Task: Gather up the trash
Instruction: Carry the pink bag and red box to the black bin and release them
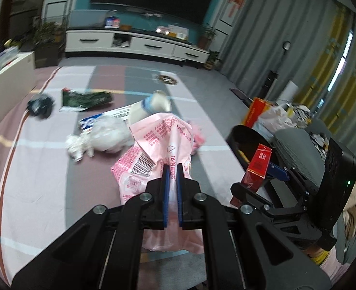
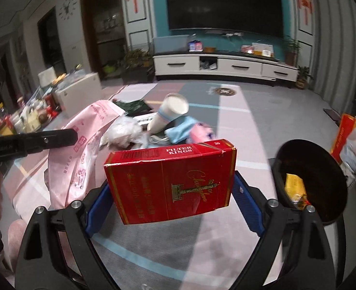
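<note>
Both grippers are carrying trash. The left gripper [image 1: 173, 169] is pinching a crumpled pink plastic wrapper [image 1: 158, 149] in nearly closed jaws above the striped mat [image 1: 32, 169]. The right gripper [image 2: 170, 193] is clamping a red cardboard cigarette pack [image 2: 170, 181] widthwise, seemingly just left of the black round bin [image 2: 310, 181]. Next, each is needing to swing over the bin and release.
</note>
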The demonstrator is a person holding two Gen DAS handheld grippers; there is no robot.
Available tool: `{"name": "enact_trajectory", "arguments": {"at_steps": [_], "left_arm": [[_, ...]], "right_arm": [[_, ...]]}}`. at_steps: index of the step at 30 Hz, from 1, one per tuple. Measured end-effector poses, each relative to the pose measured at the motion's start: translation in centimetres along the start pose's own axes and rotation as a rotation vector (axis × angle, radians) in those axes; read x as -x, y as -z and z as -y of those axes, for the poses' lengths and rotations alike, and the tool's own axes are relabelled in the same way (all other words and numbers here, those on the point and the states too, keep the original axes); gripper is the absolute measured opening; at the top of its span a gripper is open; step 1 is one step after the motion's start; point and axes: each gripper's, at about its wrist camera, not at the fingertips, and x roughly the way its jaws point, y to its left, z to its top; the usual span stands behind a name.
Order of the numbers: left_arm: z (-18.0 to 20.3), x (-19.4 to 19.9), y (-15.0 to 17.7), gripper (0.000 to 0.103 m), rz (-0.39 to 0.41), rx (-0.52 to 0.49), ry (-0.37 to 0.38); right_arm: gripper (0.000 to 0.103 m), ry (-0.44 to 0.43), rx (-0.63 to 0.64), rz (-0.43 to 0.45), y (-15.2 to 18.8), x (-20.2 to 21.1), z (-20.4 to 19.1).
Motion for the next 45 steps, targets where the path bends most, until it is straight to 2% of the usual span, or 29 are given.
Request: {"name": "enact_trajectory", "arguments": {"at_steps": [6,12,17,21,25,31,44,45], "left_arm": [[4.1,-0.9,-0.9,0.007,-0.002,-0.088,0.026],[8.2,-3.3,-1.8,0.007,-0.018,-0.172,0.054],[12.0,-6.4,-2.9,0.007,-0.048,-0.233,0.115],[14.9,-9.7,-3.8,0.007,-0.093,-0.251,0.169],[17.7,-12.6,-4.6,0.007,-0.108,-0.276,0.203],[21.0,-16.7,-5.4,0.007,-0.125,-0.298,0.201],[23.5,-23.9,-5.8,0.007,-0.190,-0.311,0.179],[23.6,-24.1,-5.8,0.011,-0.190,-0.313,0.178]], "right_arm": [[0.090,0.039,-0.056,0.053,0.2,2.1,3.3],[0.090,0.119,-0.148,0.097,1.2,3.8,7.7],[0.090,0.198,-0.273,0.106,3.0,4.8,12.4],[0.090,0.217,-0.373,0.113,4.6,5.3,15.7],[0.090,0.241,-0.405,0.123,5.3,5.2,17.4],[0.090,0.257,-0.455,0.132,6.1,4.2,19.9],[0.090,0.308,-0.476,0.089,6.0,1.0,23.7],[0.090,0.312,-0.481,0.079,6.1,0.7,24.0]]}}
